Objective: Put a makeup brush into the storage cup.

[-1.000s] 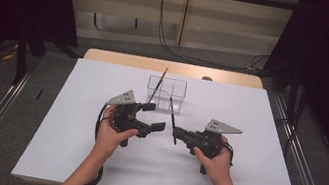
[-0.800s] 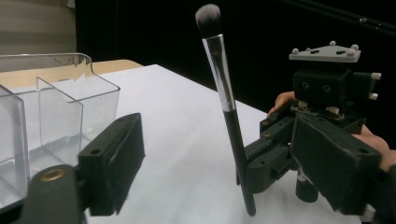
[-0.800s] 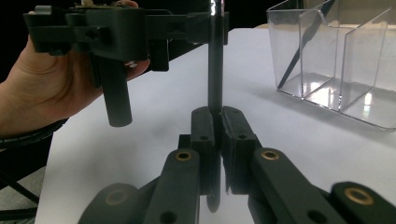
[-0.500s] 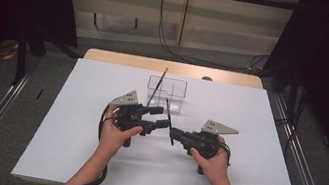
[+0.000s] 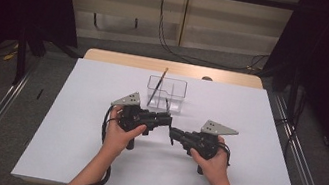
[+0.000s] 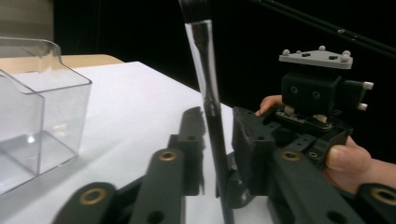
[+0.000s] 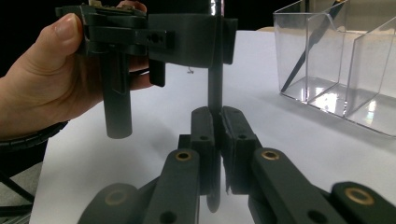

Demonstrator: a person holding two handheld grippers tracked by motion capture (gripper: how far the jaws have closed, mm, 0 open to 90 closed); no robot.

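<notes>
Nearest the person's edge of the desk (image 5: 90, 161), the white surface lies bare on both sides of the forearms, with open room out to the left and right borders.

The right tongs (image 5: 171, 134) sit just right of centre and point left. In the right gripper view their jaws are clenched on the lower end of a slim dark brush (image 7: 215, 74), which stands upright between them. The left tongs (image 5: 168, 119) point right and meet the right pair tip to tip at mid-desk. In the left gripper view the brush (image 6: 208, 93) rises between their jaws, with a gap showing on the left jaw's side; in the right gripper view the same jaws close around the handle higher up. Whether they grip it fully cannot be told. The brush's dark bristle end points up and runs out of the top of the left gripper view.

Just beyond the tongs stands a clear divided box (image 5: 166, 93), apart from both pairs. A long thin stick (image 5: 157, 85) leans in its left compartment. Behind the box the white surface runs clear to the far wooden edge (image 5: 171, 67) of the desk.
</notes>
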